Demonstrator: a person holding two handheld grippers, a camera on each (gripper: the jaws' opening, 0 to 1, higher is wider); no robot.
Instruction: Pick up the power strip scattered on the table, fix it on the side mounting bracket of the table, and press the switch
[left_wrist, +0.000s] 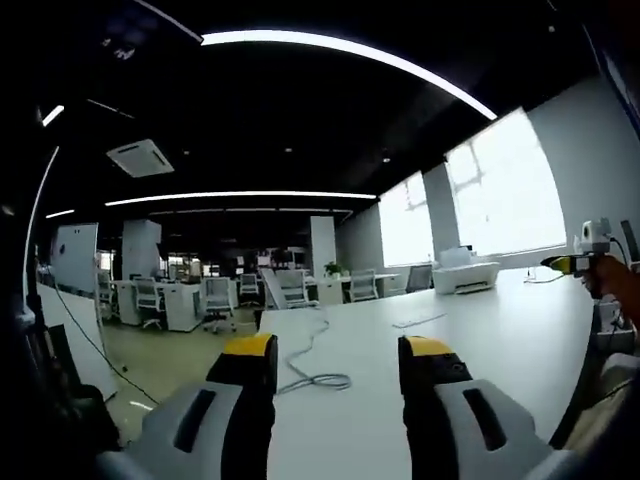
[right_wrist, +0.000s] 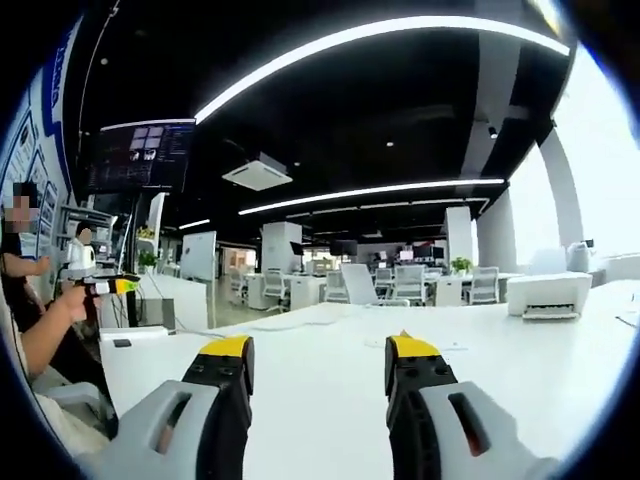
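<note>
Both tongs hang released over a long white table (left_wrist: 480, 340), each with its jaws spread wide and nothing between them. In the left gripper view the left tongs (left_wrist: 340, 365) show two grey jaws with yellow tips rising from the bottom, above the table's near end. Just beyond the jaw tips a pale cable (left_wrist: 315, 375) lies on the tabletop, looped into a loose coil near the table's left edge and trailing away along that edge toward the far end. No power strip can be made out on the tabletop; whether the cable belongs to one I cannot tell. Further along the middle of the table lies a thin flat pale thing (left_wrist: 418, 320), too small to name. At the table's far end stands a white printer (left_wrist: 465, 273), in front of bright windows. At the right edge of this view a hand holds another gripper with a yellow tip (left_wrist: 585, 255), above the table's right side.

In the right gripper view the right tongs (right_wrist: 318, 365) stand equally wide apart over bare white tabletop (right_wrist: 320, 400). The printer (right_wrist: 548, 293) sits toward the far right corner. To the left, a seated person (right_wrist: 40, 320) reaches out with a gripper (right_wrist: 100, 284), beyond the table's left edge. Office desks and chairs (right_wrist: 400, 285) stand behind.
</note>
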